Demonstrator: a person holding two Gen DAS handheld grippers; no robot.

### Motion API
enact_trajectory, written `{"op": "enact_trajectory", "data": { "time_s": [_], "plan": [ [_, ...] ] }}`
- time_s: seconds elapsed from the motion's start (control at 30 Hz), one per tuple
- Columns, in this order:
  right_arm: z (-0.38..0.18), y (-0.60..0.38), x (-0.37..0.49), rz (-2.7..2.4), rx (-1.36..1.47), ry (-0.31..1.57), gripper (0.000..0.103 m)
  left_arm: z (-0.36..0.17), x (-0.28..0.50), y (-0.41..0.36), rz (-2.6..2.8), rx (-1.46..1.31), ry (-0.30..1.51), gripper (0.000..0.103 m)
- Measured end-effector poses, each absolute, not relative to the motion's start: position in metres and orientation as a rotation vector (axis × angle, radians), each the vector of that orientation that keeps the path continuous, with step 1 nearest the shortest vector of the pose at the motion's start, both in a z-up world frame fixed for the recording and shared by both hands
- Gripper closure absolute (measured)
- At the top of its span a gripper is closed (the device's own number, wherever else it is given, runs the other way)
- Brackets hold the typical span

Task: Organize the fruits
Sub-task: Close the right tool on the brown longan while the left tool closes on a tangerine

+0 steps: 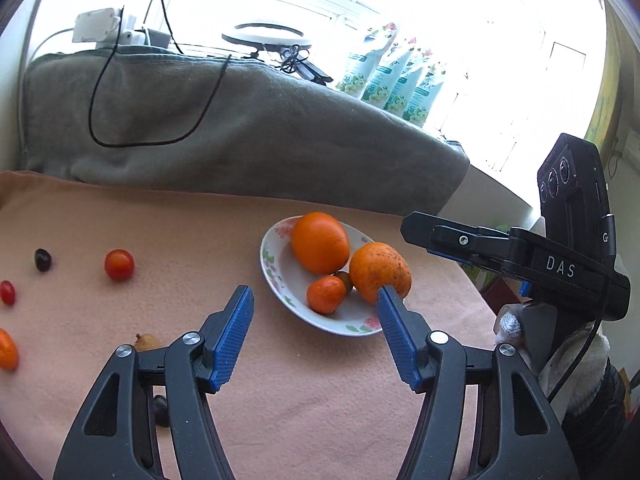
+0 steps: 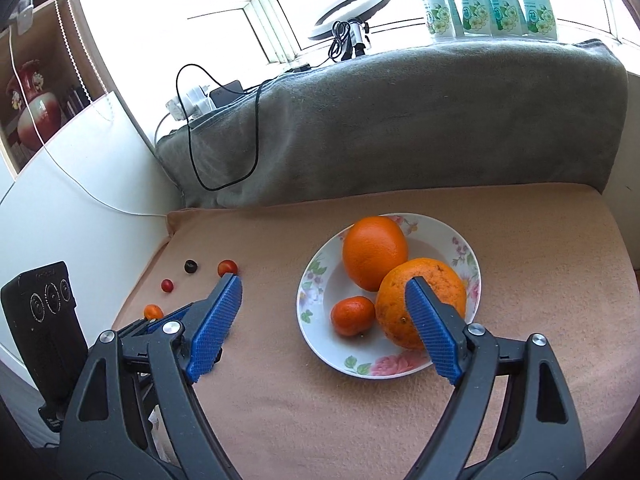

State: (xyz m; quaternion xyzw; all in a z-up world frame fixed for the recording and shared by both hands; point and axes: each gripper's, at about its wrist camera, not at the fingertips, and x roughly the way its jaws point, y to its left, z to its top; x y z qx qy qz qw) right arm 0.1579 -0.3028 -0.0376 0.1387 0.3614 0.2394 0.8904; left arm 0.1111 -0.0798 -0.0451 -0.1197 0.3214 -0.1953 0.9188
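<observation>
Over the peach-coloured cloth-covered bench (image 1: 280, 392), the left wrist view shows the left gripper (image 1: 316, 300) with its blue-padded jaws apart at a middling width and nothing between them. At twelve o'clock from them sits one white floral-rimmed ceramic plate (image 1: 269, 264) carrying two large oranges, a smooth one (image 1: 319, 242) and a speckled one (image 1: 376, 270), one small tangerine (image 1: 325, 294) and a small dark fruit mostly hidden between them. Loose on the cloth at nine to ten o'clock lie one red cherry tomato (image 1: 119, 265), one dark round cherry (image 1: 42, 259), one small red oblong fruit (image 1: 7, 292) and one small orange fruit (image 1: 7, 350); a brownish piece (image 1: 146, 342) and a dark fruit (image 1: 160, 410) lie partly hidden by the jaws. At three o'clock the right gripper (image 1: 416, 226) shows its black body side-on, lettered "DAS".

From the right wrist view, its jaws stand wide and empty, hovering above the near edge of the plate. The same three orange fruits show in the plate. At ten o'clock lie the four small loose fruits. Four pale green flower-printed packs (image 2: 488, 0) stand in a row on the windowsill at one o'clock, their printing too small to read.
</observation>
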Motion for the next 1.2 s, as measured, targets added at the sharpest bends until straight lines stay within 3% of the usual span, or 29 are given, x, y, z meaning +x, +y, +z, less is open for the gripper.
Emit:
{"op": "enact_trajectory", "data": {
  "time_s": [1.0,1.2],
  "plan": [
    [-0.061,-0.178,0.157,0.696,0.157,0.848,0.017,-0.072,0.093,0.111,-0.052,-0.321,0.671,0.040],
    [-0.074,-0.157,0.166,0.714,0.136,0.894,0.023,-0.092,0.088,0.132,-0.011,-0.348,0.711,0.040]
  ]
}}
